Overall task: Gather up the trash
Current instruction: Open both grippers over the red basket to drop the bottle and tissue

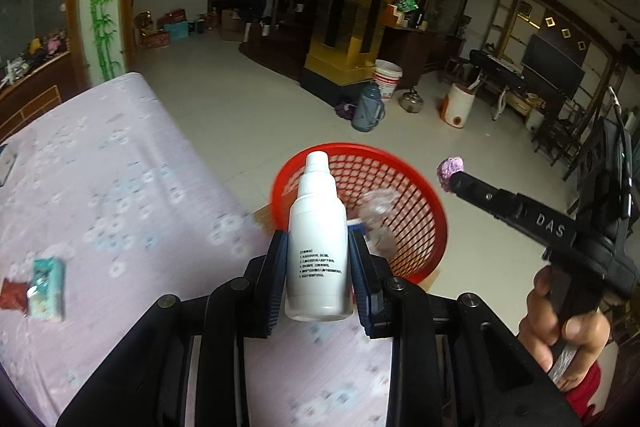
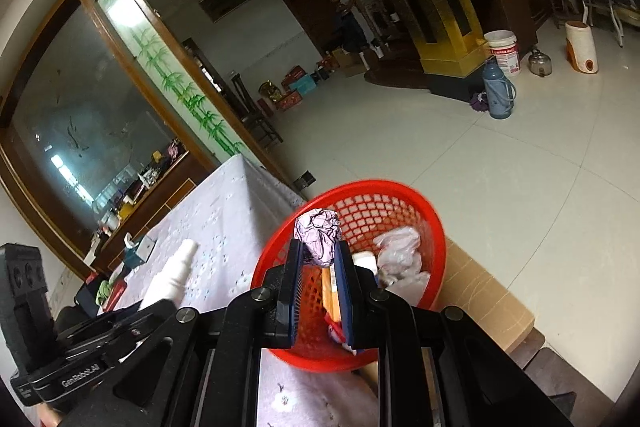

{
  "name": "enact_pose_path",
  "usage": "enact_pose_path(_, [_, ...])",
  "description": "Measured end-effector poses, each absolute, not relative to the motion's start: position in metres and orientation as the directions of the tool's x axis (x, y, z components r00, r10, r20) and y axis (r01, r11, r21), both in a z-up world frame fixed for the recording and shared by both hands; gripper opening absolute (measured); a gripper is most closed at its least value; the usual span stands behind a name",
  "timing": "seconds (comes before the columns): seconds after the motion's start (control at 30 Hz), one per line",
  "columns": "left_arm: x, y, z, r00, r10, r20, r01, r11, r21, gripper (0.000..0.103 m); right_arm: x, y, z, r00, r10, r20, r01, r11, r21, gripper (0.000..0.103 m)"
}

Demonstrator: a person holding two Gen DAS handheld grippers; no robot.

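Note:
My left gripper (image 1: 318,247) is shut on a white plastic bottle (image 1: 318,239), upright, its cap pointing at the red mesh basket (image 1: 416,183) just beyond. My right gripper (image 2: 318,247) is shut on a crumpled purple paper ball (image 2: 318,235), held over the near rim of the red basket (image 2: 436,227). The basket holds a clear plastic bag (image 2: 400,255), a white item and some wrappers. In the left wrist view the right gripper (image 1: 454,179) shows at the right with the purple ball (image 1: 450,169) at its tip, above the floor beside the basket.
A table with a pale floral cloth (image 1: 100,167) carries a teal packet (image 1: 48,287) and a red wrapper (image 1: 12,293). The basket rests on a cardboard box (image 2: 484,299) by the table's edge. A blue thermos (image 1: 366,109), a white bucket and a kettle stand on the tiled floor.

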State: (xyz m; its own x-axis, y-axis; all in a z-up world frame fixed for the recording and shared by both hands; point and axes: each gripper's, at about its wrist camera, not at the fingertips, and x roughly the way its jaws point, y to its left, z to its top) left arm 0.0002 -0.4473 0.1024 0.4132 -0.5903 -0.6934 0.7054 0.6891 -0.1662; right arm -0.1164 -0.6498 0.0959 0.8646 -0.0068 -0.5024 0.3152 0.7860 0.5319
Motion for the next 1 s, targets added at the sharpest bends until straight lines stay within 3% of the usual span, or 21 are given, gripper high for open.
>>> enact_pose_path(0.4, [0.026, -0.500, 0.090, 0.382, -0.592, -0.710, 0.699, 0.687, -0.197, 0.029, -0.088, -0.671, 0.089, 0.848, -0.016, -0.529, 0.345, 0.775, 0.530, 0.019])
enact_pose_path(0.47, [0.028, -0.504, 0.085, 0.366, -0.596, -0.714, 0.700, 0.682, -0.211, 0.037, -0.079, -0.673, 0.083, 0.825, -0.019, -0.565, 0.365, 0.781, 0.507, 0.019])
enact_pose_path(0.5, [0.028, -0.503, 0.083, 0.363, -0.593, -0.719, 0.698, 0.684, -0.212, 0.055, -0.077, -0.673, 0.081, 0.818, -0.019, -0.575, 0.373, 0.779, 0.504, 0.023])
enact_pose_path(0.53, [0.028, -0.501, 0.082, 0.366, -0.593, -0.717, 0.697, 0.685, -0.211, 0.062, -0.078, -0.673, 0.079, 0.817, -0.019, -0.577, 0.377, 0.775, 0.508, 0.026])
enact_pose_path(0.6, [0.026, -0.494, 0.081, 0.377, -0.592, -0.713, 0.697, 0.688, -0.203, 0.062, -0.079, -0.671, 0.080, 0.819, -0.018, -0.574, 0.371, 0.779, 0.505, 0.036])
enact_pose_path(0.73, [0.024, -0.469, 0.083, 0.372, -0.598, -0.710, 0.688, 0.691, -0.222, 0.062, -0.084, -0.660, 0.087, 0.820, -0.037, -0.571, 0.364, 0.804, 0.470, 0.037])
enact_pose_path(0.8, [0.022, -0.453, 0.084, 0.388, -0.589, -0.709, 0.675, 0.706, -0.216, 0.062, -0.086, -0.648, 0.091, 0.821, -0.024, -0.570, 0.344, 0.817, 0.462, 0.044])
enact_pose_path(1.0, [0.016, -0.393, 0.084, 0.444, -0.530, -0.723, 0.600, 0.774, -0.200, 0.062, -0.077, -0.605, 0.094, 0.813, 0.067, -0.579, 0.255, 0.852, 0.458, 0.051])
